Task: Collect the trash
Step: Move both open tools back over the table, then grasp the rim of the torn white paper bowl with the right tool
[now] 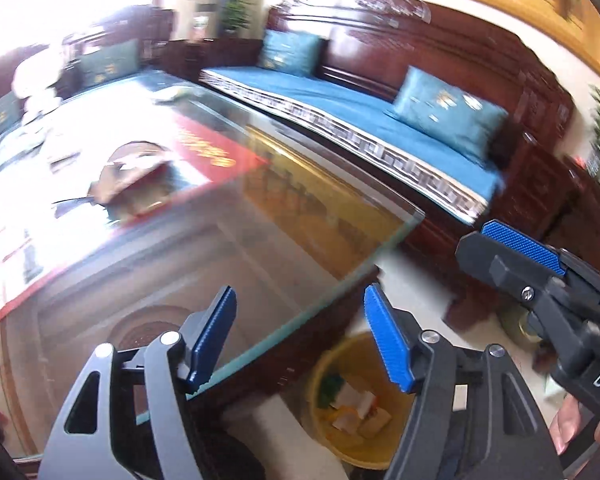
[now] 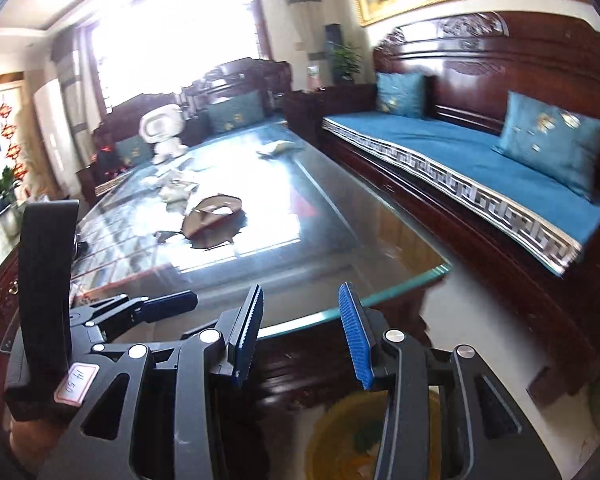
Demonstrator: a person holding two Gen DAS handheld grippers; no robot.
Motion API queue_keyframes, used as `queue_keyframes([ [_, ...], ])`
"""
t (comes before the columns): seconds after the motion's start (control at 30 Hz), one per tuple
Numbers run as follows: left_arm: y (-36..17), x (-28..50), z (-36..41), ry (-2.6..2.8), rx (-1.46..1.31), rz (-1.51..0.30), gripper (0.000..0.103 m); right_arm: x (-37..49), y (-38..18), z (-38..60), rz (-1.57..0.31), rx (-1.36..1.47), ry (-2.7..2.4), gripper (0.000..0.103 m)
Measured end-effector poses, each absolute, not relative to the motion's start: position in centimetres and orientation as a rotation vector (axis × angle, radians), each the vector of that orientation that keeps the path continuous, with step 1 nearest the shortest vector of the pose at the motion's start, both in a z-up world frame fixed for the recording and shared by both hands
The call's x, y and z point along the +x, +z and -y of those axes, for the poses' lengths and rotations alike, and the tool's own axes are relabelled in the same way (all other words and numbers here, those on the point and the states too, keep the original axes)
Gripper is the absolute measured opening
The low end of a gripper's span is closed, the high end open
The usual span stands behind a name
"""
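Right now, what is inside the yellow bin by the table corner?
The yellow bin holds pale crumpled paper scraps and something green. The left gripper, open and empty, covers its right side; the bottom is hidden under the scraps.

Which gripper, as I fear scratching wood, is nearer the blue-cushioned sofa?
Right. The right gripper is toward the sofa; the left gripper sits beyond it, by the table corner.

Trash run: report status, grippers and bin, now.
Left gripper open, empty. Right gripper open, empty. Yellow bin on floor by glass table, scraps inside. Torn cardboard on table; nothing blocking.
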State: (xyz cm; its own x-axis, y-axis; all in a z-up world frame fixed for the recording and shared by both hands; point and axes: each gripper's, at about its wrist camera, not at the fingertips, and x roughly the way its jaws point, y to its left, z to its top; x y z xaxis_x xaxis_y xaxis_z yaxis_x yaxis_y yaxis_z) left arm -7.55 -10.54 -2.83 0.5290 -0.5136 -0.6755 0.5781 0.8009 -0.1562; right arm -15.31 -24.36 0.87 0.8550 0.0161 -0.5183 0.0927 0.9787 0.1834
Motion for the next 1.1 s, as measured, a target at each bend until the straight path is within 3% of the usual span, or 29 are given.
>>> queue_keyframes([
  [0.53,-2.9,3.9,-2.3,-0.282,-0.059,-0.761,0.067,1.8,0.0,16.2,-0.647,0.242,0.117,0.034],
  [1.1,-4.4,9.3,-3.8,-0.241,-0.084,-0.806,0.067,10.7,-4.7,14.3,-0.842,0.224,0.065,0.034],
])
